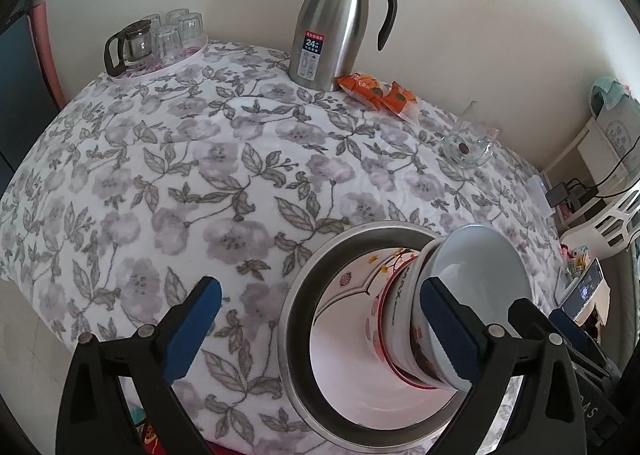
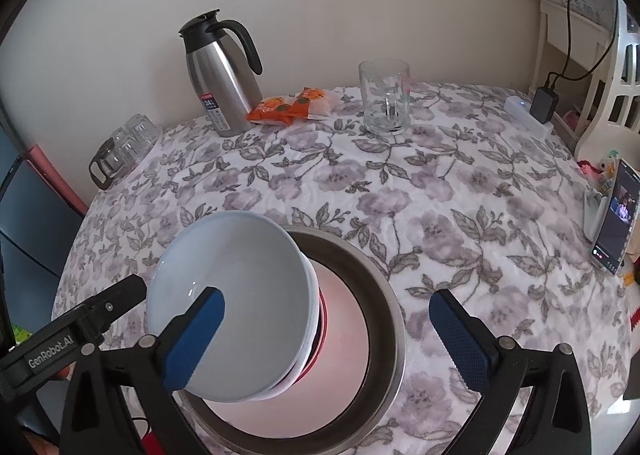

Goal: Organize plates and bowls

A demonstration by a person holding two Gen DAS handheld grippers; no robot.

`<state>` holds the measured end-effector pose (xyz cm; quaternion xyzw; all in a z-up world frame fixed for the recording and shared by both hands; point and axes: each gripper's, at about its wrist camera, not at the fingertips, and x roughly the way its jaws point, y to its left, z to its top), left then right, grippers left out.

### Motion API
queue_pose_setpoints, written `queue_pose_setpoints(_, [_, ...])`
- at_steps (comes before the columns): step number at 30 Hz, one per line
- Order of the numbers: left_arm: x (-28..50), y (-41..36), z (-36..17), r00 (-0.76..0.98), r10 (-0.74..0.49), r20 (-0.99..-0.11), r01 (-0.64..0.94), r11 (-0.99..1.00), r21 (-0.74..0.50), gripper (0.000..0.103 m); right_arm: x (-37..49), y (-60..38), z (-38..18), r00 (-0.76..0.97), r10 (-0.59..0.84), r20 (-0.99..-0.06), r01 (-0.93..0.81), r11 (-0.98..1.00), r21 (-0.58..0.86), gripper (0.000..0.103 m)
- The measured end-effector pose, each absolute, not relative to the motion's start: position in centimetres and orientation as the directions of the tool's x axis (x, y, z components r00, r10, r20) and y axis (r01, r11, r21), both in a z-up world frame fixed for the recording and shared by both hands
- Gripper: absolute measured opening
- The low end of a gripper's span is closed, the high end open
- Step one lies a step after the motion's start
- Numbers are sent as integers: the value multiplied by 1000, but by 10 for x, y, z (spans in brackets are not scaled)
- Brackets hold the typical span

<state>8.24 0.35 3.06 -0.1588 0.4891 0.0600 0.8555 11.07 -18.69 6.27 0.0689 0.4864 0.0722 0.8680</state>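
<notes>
Centrally, near the front edge of the table, stands a stack of dishes: a pale blue bowl sits uppermost, nested on a white bowl with red trim and printed lettering, and both rest inside a wide metal basin whose white floor carries a floral pattern at one side. The stack is upright and off-centre in the basin, closer to its near-left wall as the right wrist view shows it.

Left gripper: jaws released and spread wide, no pad pressing on anything. One blue pad lies in front of the stacked bowls at their rim; whether it touches cannot be told. The other pad is over bare tablecloth, well clear of the basin.

Right gripper: jaws likewise released, wide apart. Its left pad overlaps the blue bowl's rim in view; contact cannot be confirmed. Its right pad is outside the basin, over the cloth. The left gripper's arm appears at the lower left of this view.

Surroundings: a floral cloth covers the table. At the far side, against the wall, stand a steel jug with black handle, orange snack packets just beside it, and a clear glass mug. A tray of upturned glasses with a small glass teapot occupies the far left corner. A phone is propped at the right edge, its screen lit.
</notes>
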Motion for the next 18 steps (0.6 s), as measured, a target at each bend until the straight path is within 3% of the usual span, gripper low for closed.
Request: queue_pose_setpoints(18, [62,4,26,504,-34,-863,-257,948,-188,100,86,-200,65,541,205,-816,-52,976,210,103])
